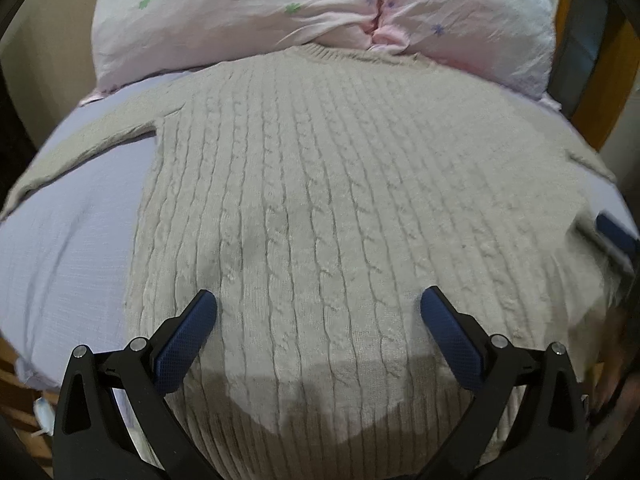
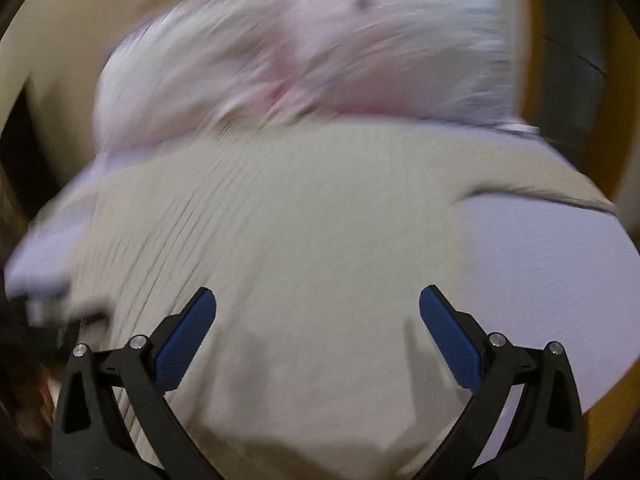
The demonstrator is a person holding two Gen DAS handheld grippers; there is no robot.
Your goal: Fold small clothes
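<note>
A beige cable-knit sweater [image 1: 320, 184] lies flat on a pale lavender bed sheet [image 1: 68, 248], collar toward the far side, its left sleeve [image 1: 80, 144] stretched out to the left. My left gripper [image 1: 318, 304] is open and empty, hovering over the lower body of the sweater. The right wrist view is blurred by motion; there the sweater [image 2: 280, 240] fills the middle. My right gripper [image 2: 318, 304] is open and empty above the sweater's lower right part. A blue finger of the right gripper shows at the right edge of the left wrist view [image 1: 616, 232].
A pink quilt with small flower prints [image 1: 320, 12] is bunched up behind the collar. A wooden bed frame [image 1: 604, 80] runs along the right. Bare sheet [image 2: 552, 272] lies to the right of the sweater.
</note>
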